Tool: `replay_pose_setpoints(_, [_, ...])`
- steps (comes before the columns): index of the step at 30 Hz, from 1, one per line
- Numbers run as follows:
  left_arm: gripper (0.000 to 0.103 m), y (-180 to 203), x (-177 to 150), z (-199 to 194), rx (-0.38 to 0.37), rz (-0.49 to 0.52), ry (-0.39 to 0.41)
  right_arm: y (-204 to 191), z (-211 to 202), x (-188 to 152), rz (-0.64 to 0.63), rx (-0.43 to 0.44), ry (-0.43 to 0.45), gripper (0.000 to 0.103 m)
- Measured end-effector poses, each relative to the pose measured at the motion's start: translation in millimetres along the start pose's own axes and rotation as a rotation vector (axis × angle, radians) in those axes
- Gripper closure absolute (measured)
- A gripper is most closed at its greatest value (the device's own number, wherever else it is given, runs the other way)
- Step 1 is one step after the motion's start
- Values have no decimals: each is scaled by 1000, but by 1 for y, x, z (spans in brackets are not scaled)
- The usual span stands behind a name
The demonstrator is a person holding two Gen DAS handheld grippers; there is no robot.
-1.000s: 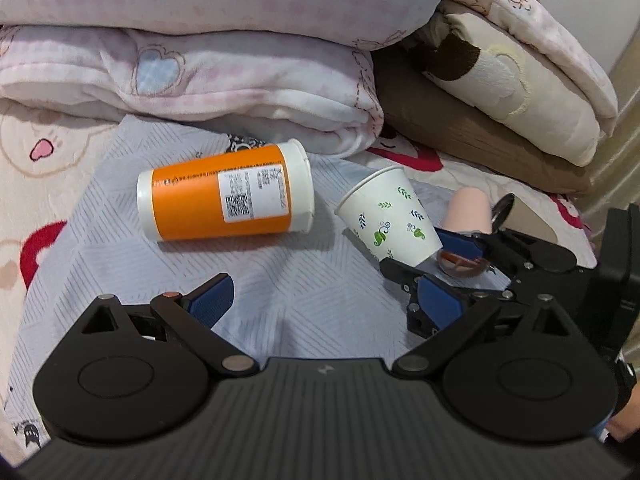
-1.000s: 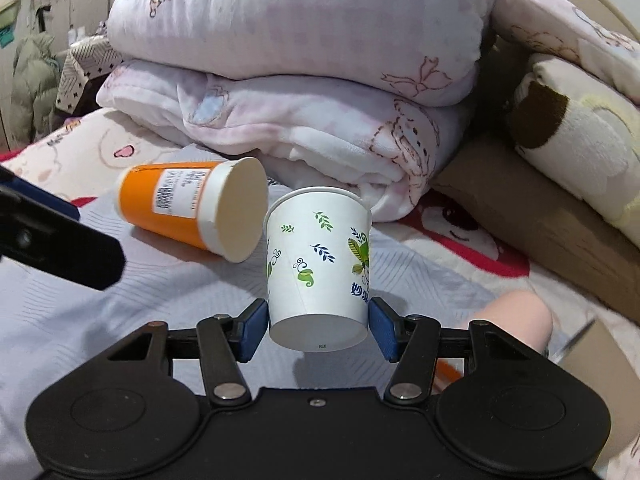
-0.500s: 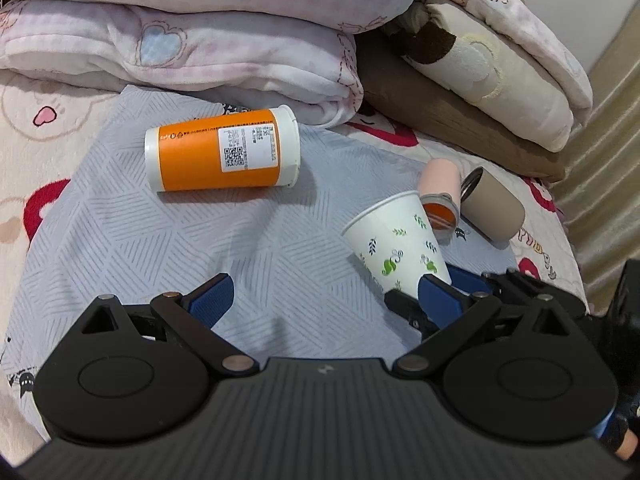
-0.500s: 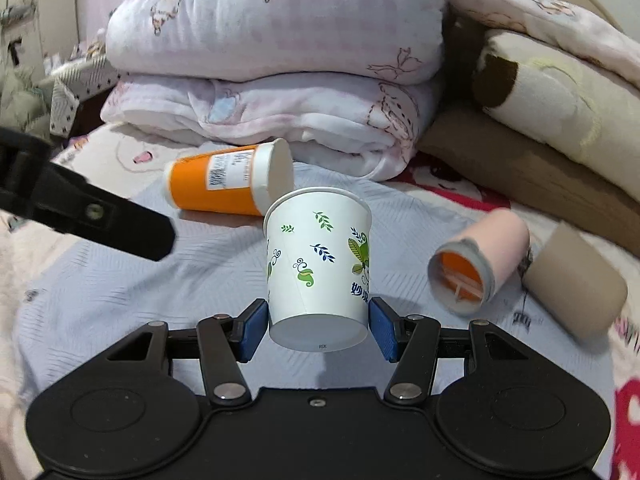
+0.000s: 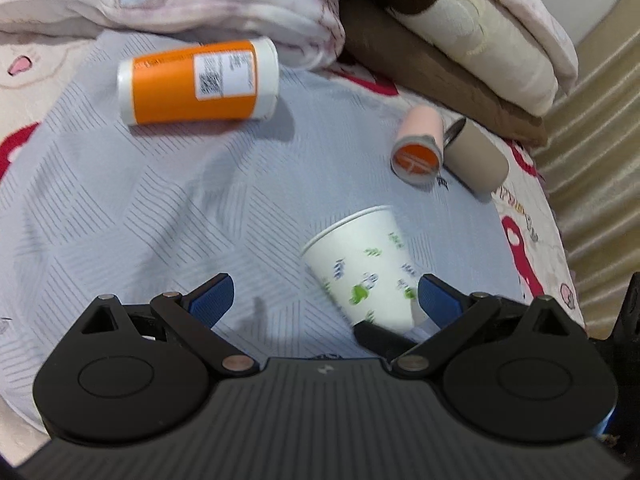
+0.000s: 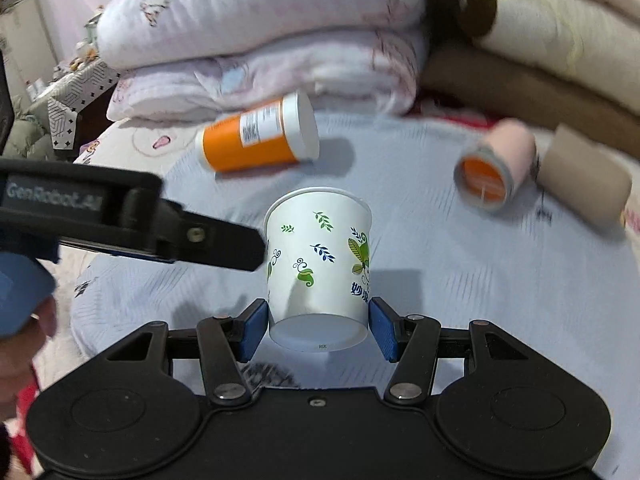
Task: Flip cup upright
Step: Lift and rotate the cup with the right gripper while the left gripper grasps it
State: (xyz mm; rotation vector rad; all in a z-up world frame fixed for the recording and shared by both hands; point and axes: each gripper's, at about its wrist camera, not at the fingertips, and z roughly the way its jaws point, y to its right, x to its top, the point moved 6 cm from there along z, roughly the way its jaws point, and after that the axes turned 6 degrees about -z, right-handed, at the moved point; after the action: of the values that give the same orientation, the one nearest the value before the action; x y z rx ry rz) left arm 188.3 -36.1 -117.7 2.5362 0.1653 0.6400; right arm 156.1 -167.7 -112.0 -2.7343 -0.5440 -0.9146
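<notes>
2 blue pads of the right gripper (image 6: pixel 318 330) are pressed against the paper cup (image 6: pixel 320 264), clamped low on its wall just above the base. A thin paper cup like this should be very light and easy to crush, so the hold near the stiff bottom ring looks like the safer place; squeezing nearer the open rim would probably dent it. Its wall looks smooth, so it may slip if the grip loosens while it is tilted.

In the left wrist view the cup (image 5: pixel 362 266) is lifted off the grey patterned sheet (image 5: pixel 160 208) and leans, rim pointing up and away. It is white, printed with small green and blue leaves and some blue characters, with a rolled rim and a plain recessed base.

Beside it, the left gripper (image 5: pixel 324 300) is spread wide and holds nothing; one of its fingers passes close to the cup's wall, though whether it touches is unclear. An orange bottle (image 5: pixel 196 76), a pink cup (image 5: pixel 420 144) and a brown tube (image 5: pixel 476 158) lie on their sides farther back on the sheet.
</notes>
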Motion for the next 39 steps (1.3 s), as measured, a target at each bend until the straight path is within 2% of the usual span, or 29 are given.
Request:
replay_pose_setpoints(3, [4,-3,-3,7,-17,-12,-27,-1,7,-9,41,14,-35,42])
replay_pose_setpoints(11, [4,-9,-7,22,-58,-59,-67,-2,12,-16,33,-10,-42,42])
replay_pose_setpoints(14, [11,-9,-9,28,-82,-67,-78,-1,13,-16,40,-6,-49,42])
replay_pose_setpoints(18, [30,-9,-13,36,-102,-84,-107,-1,12,-19,49,6,-56,42])
replay_pose_setpoints(26, [32,-11,-15,42,-159,-116,-120,2,12,-22,60,13,-67,42])
replay_pose_setpoints(30, [48,-10,-16,42,-209,-138,-122,0,12,-22,38,11,-73,42])
replay_pose_setpoints(34, [48,-8,-17,41,-209,-124,-119,-3,13,-23,-4,6,-87,42])
replay_pose_setpoints(37, [49,-6,-16,41,-208,-106,-119,-1,14,-20,-41,43,-122,38])
replay_pose_setpoints(39, [49,-5,-16,40,-208,-88,-121,-1,14,-16,-83,56,-137,27])
